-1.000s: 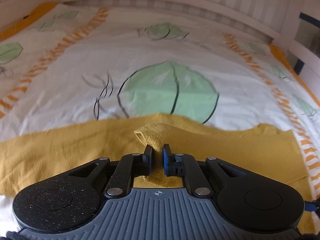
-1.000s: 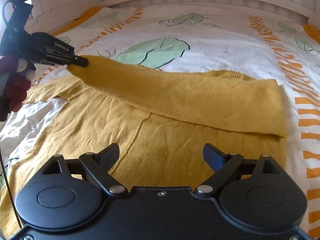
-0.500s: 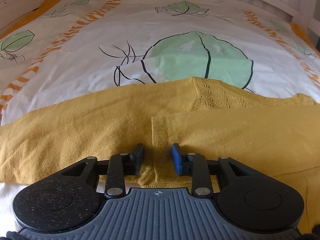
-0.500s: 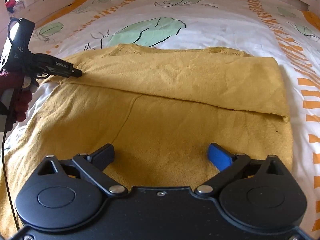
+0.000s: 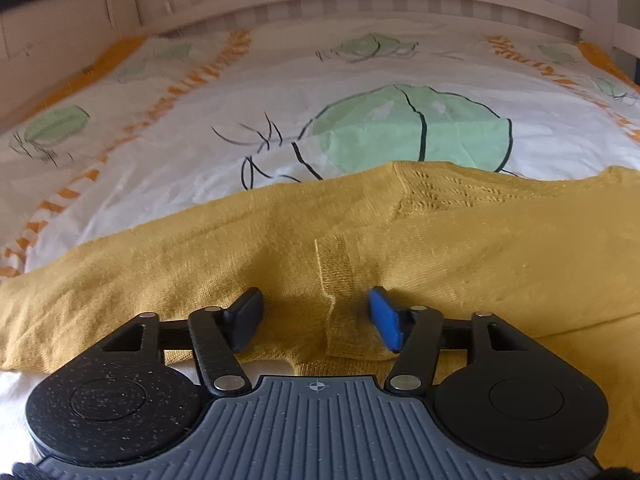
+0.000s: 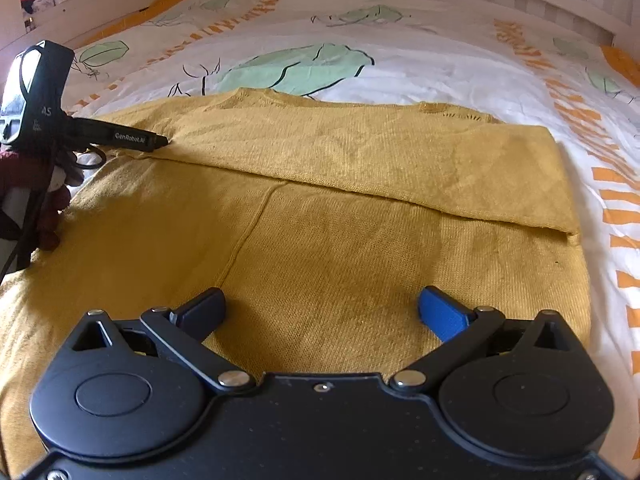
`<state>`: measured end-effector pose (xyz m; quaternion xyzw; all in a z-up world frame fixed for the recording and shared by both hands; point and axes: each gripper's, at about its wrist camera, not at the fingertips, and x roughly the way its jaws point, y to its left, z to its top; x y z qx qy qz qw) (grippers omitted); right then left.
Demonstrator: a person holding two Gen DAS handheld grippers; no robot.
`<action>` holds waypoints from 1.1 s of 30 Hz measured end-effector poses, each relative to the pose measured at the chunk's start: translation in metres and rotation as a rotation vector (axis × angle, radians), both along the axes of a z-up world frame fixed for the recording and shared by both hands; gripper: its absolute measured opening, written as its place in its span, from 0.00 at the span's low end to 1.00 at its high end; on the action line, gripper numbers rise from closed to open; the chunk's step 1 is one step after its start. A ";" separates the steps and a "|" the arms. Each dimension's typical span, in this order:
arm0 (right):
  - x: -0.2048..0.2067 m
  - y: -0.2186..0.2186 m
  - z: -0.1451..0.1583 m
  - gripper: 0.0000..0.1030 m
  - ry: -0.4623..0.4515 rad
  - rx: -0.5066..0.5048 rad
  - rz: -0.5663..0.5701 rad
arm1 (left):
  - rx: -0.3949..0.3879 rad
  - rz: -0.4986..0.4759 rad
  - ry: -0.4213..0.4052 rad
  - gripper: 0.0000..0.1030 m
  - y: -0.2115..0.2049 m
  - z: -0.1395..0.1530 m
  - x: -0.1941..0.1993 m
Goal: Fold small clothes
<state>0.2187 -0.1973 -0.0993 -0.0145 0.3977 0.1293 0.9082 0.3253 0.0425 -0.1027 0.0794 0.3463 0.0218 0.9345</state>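
My left hand-held gripper has just been opening, its jaws now apart astride the folded-in sleeve cuff of the yellow sweater, which lies across the bed. My right hand-held gripper hovers wide and empty over the near hem, the sweater's long axis crossing both.

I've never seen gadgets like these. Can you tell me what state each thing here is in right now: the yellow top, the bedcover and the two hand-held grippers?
Mustard-yellow knitted top: lying flat on the bed, its far part folded over in a band across it.
Sleeve cuff: released, lying on the top between the left gripper's fingers.
Left gripper: open, jaws just been opening, pads clear of the cuff.
Right gripper: wide open, empty, over the top.
White leaf-print bedcover: spread out, slightly creased.
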 end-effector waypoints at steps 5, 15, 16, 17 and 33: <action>-0.001 0.001 -0.001 1.00 -0.015 -0.006 -0.004 | 0.110 0.087 -0.038 0.90 -0.009 -0.003 0.000; 0.001 0.000 0.005 1.00 -0.005 0.016 -0.015 | -0.074 0.038 0.051 0.87 0.031 0.016 -0.006; 0.002 -0.002 0.006 1.00 -0.008 0.029 -0.015 | -0.090 0.049 0.050 0.87 0.037 0.018 -0.010; 0.002 -0.004 0.009 0.99 -0.013 0.051 -0.018 | -0.097 0.062 0.040 0.87 0.045 0.022 -0.014; -0.005 -0.019 0.041 0.99 -0.182 0.265 -0.094 | -0.223 0.513 0.033 0.87 0.233 0.061 -0.047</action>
